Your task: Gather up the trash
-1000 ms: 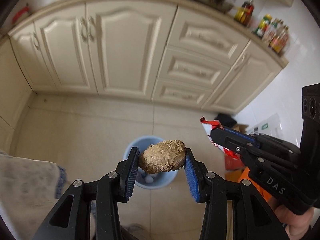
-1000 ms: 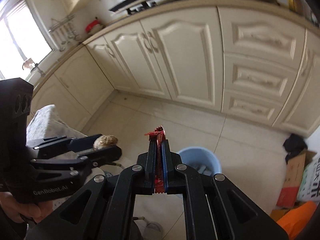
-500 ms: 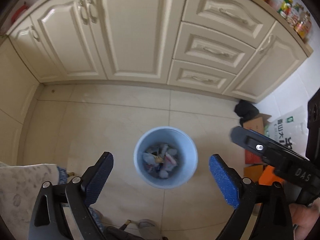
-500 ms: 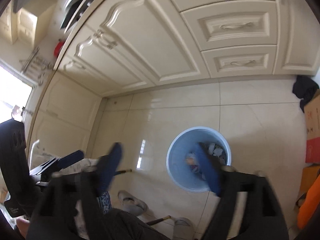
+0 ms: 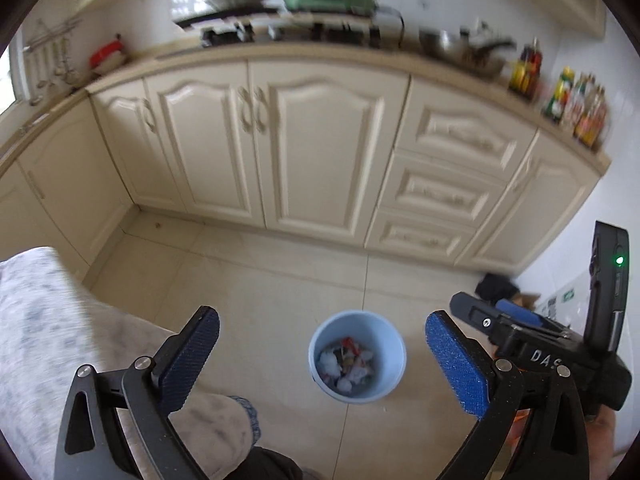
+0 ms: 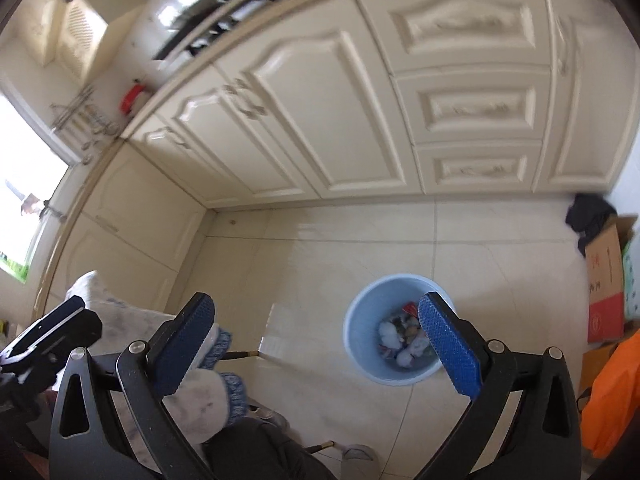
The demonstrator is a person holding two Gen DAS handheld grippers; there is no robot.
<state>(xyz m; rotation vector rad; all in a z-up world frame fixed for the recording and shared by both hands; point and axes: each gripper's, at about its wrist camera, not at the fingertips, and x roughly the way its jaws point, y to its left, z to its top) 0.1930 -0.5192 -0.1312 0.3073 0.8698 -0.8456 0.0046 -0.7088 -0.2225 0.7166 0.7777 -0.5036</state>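
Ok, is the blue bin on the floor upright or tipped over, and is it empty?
Upright and not empty: the blue bin stands on the tiled floor, mouth up, with crumpled trash covering its bottom.

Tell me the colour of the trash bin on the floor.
Light blue trash bin, clearest in the left wrist view.

Bright, soft daylight is cast across both views, and the window (image 6: 24, 200) at the left edge is blown out to white. Glare is picked up on the floor tiles (image 6: 276, 328). The countertop clutter (image 5: 332, 12) is smeared by motion blur. Straight cabinet lines are bowed by the fisheye, and the corners are vignetted black.
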